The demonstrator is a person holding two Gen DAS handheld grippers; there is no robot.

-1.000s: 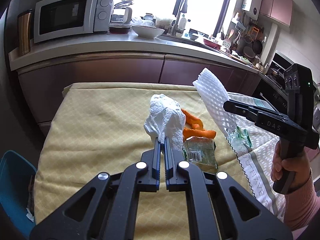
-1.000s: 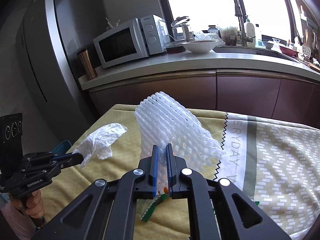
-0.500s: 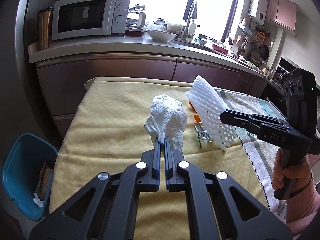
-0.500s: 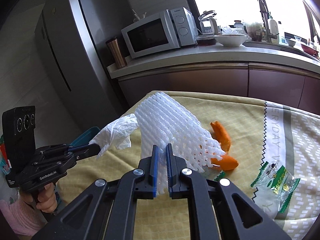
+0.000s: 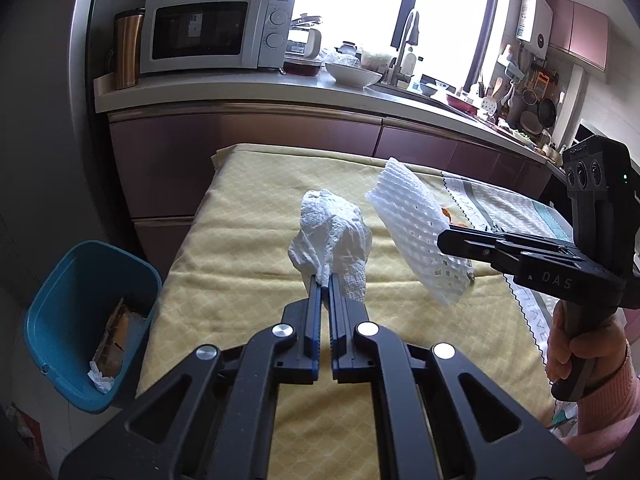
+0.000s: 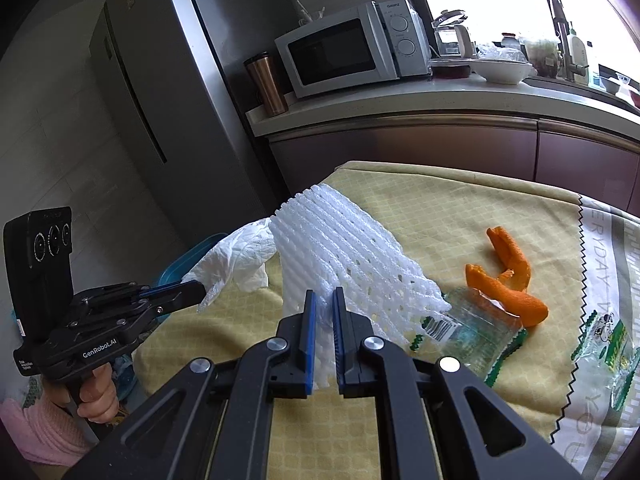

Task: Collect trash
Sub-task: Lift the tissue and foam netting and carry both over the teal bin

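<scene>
My left gripper [image 5: 325,280] is shut on a crumpled white paper towel [image 5: 332,232], held above the yellow tablecloth [image 5: 248,292]. The same towel [image 6: 236,260] shows at the left in the right wrist view, pinched by the left gripper [image 6: 198,286]. A white foam fruit net [image 6: 344,264] hangs from my right gripper [image 6: 325,300], which is shut on it; the net [image 5: 416,232] and the right gripper [image 5: 442,236] sit at the right of the left wrist view. A blue trash bin [image 5: 80,320] with scraps inside stands on the floor left of the table.
Orange peel [image 6: 508,276], a clear plastic wrapper [image 6: 472,328] and a green-printed wrapper [image 6: 608,340] lie on the tablecloth. Behind the table runs a counter [image 5: 280,88] with a microwave [image 5: 216,32], a copper tumbler [image 5: 128,46] and a bowl [image 5: 352,74]. A steel fridge [image 6: 152,92] stands left.
Both grippers have carried their loads leftward over the table toward its left edge. The blue bin has come further into the left wrist view. The peel and wrappers have slid right.
</scene>
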